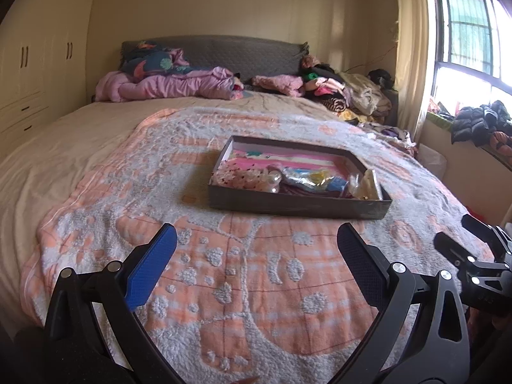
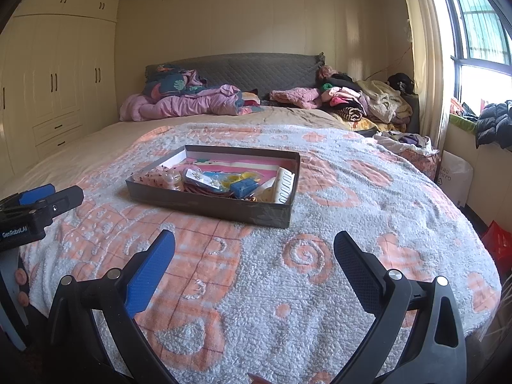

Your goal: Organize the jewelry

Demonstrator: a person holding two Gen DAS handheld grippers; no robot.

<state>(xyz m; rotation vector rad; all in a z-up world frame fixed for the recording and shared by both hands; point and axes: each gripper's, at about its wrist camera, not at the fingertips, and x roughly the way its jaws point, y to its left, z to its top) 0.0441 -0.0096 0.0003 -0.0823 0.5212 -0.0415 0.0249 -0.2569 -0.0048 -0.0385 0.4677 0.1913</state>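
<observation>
**Jewelry tray waits mid-bed as both grippers hang back, empty**

A shallow dark cardboard tray [image 2: 211, 206] sits near the middle of a peach-and-white fleece blanket [image 2: 320, 288] spread over the bed, well short of the pillows and piled clothes at the headboard. Inside, heaped toward the tray's near edge, lie small plastic jewelry packets [image 2: 204, 177], a blue box [image 2: 244, 187], pearl-like beads [image 1: 275, 177] and a white ridged card [image 2: 284, 187] leaning at the right end. The left gripper [image 1: 256, 256] and right gripper [image 2: 254, 256] both hover over the blanket's near edge, fingers spread wide and holding nothing, apart from the tray. The packets look light, thin and slippery, likely to slide or crumple; a pinch at a free corner or edge seems safest. The box appears stiff enough to grip across its sides. Loose beads would probably roll.
</observation>
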